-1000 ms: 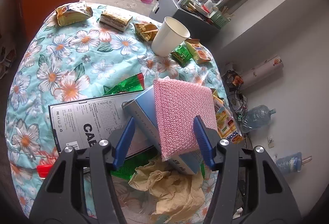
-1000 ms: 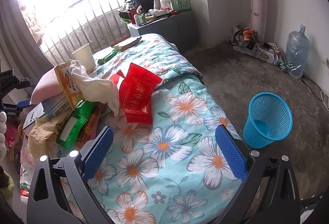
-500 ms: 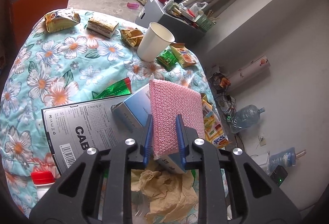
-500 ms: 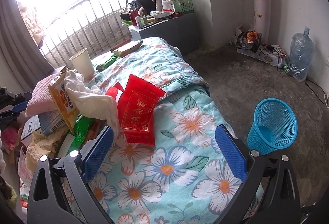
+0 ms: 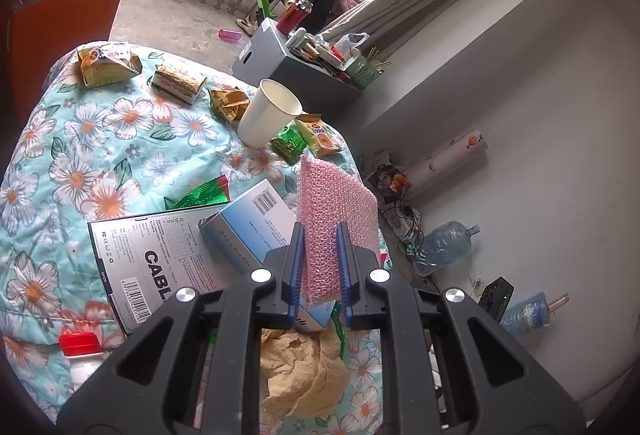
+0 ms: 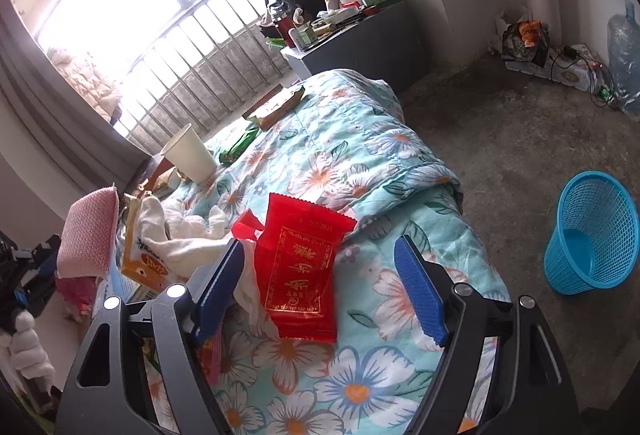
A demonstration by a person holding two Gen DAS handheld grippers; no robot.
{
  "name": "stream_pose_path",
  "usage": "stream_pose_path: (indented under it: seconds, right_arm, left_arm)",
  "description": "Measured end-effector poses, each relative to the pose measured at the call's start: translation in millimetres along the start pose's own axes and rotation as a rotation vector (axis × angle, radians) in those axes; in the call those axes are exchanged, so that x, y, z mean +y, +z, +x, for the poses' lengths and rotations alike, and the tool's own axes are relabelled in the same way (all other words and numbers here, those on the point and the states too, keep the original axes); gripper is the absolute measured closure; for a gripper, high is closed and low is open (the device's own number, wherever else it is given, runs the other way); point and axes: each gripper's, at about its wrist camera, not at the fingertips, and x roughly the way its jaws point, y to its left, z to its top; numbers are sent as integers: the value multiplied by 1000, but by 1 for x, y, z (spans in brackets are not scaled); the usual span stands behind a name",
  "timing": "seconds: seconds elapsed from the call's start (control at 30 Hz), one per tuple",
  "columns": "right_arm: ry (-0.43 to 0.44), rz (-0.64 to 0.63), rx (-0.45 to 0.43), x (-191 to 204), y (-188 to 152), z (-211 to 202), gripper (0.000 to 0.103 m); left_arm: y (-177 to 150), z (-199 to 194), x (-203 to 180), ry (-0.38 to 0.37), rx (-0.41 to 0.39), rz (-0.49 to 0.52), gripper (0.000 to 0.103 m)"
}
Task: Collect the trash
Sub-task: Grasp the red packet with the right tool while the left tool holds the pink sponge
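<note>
My left gripper (image 5: 320, 231) is closing, and its blue pads press on both sides of a pink bubble-wrap sheet (image 5: 336, 203), which stands upright just above the pile on the floral bed cover (image 5: 100, 163). The same pink bubble-wrap sheet (image 6: 88, 231) shows at the far left of the right wrist view. My right gripper (image 6: 320, 247) hovers low over a red foil packet (image 6: 304, 267) lying flat on the cover. Its jaws are closing with the packet between them, and the pads are clear of it. A blue mesh bin (image 6: 592, 235) stands on the floor at right.
A paper cup (image 5: 268, 113), a grey cable box (image 5: 152, 255), a blue-white carton (image 5: 248, 227), crumpled brown paper (image 5: 300, 367) and several snack wrappers litter the bed. A white cloth (image 6: 180, 235) lies left of the red packet. A grey cabinet (image 6: 360, 47) stands beyond the bed.
The left jaws went from wide apart to pinching the pink bubble wrap and raised it off the carton. The right gripper moved in over the red packet and its jaws narrowed.
</note>
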Motion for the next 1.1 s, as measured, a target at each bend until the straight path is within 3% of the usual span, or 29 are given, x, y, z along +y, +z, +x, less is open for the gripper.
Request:
stream_pose_path:
  seconds: [0.07, 0.2, 0.4, 0.5, 0.6, 1.1]
  right_arm:
    - [67, 53, 63, -10, 12, 15, 31]
    - [106, 121, 169, -20, 15, 51, 33]
    - [90, 136, 235, -17, 4, 79, 59]
    - [94, 153, 224, -19, 3, 78, 76]
    - [81, 146, 203, -19, 4, 73, 85]
    - [94, 191, -42, -44, 23, -24, 90]
  left_arm:
    - [0, -7, -1, -14, -18, 3, 89]
    - [-2, -16, -2, -32, -43, 3, 89]
    - [-6, -21, 3, -21, -43, -6, 89]
    - [-7, -22, 4, -16, -46, -7, 89]
    - [-8, -23, 3, -9, -51, 0, 89]
    - [-13, -39, -6, -12, -92, 30, 89]
